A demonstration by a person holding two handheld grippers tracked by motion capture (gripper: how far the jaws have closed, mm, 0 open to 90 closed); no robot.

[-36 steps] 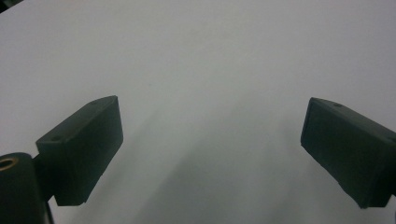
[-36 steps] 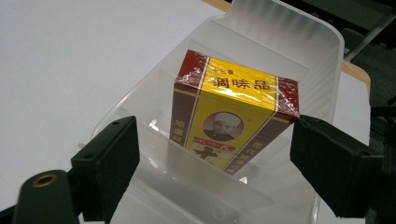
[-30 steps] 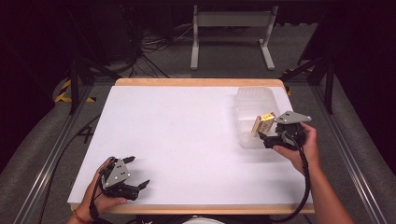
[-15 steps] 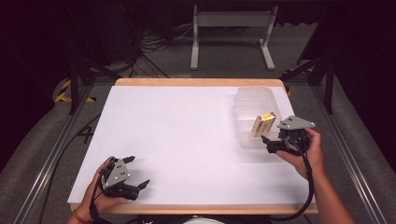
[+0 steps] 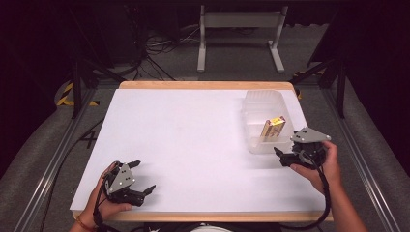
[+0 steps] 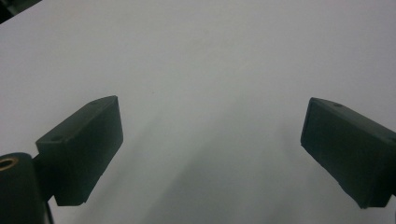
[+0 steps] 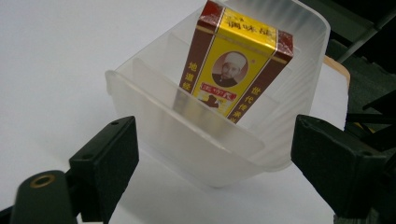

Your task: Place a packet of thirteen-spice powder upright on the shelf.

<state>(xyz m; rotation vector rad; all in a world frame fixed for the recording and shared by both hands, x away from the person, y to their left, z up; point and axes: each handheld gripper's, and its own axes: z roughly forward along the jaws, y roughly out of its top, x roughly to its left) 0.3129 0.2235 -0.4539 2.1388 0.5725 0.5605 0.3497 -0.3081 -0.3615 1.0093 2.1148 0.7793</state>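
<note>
Two grippers are in my hands, and both have their jaws apart with nothing between them. My right gripper (image 5: 285,157) sits just beside the near end of the bin (image 5: 251,108), and its jaws have just been opening a bit more. From the right gripper view I look along the two black jaws at the bin's near wall. The box (image 7: 233,60) stands inside the bin, tilted, leaning back on one of the thin walls that split the bin into slots. It is yellow with dark red sides. My jaws do not touch the box or the bin.

My left gripper (image 5: 143,180) rests low at the near left corner of the table (image 5: 183,140), well apart from the bin. The left gripper view has only white table between its jaws.

I think the step in hand is the let-go: the box is in the bin and my right gripper is free of it. Next I would pull the right gripper away toward me, keeping it level so it does not bump the bin wall or knock the leaning box over. The left gripper can just wait where it is.
</note>
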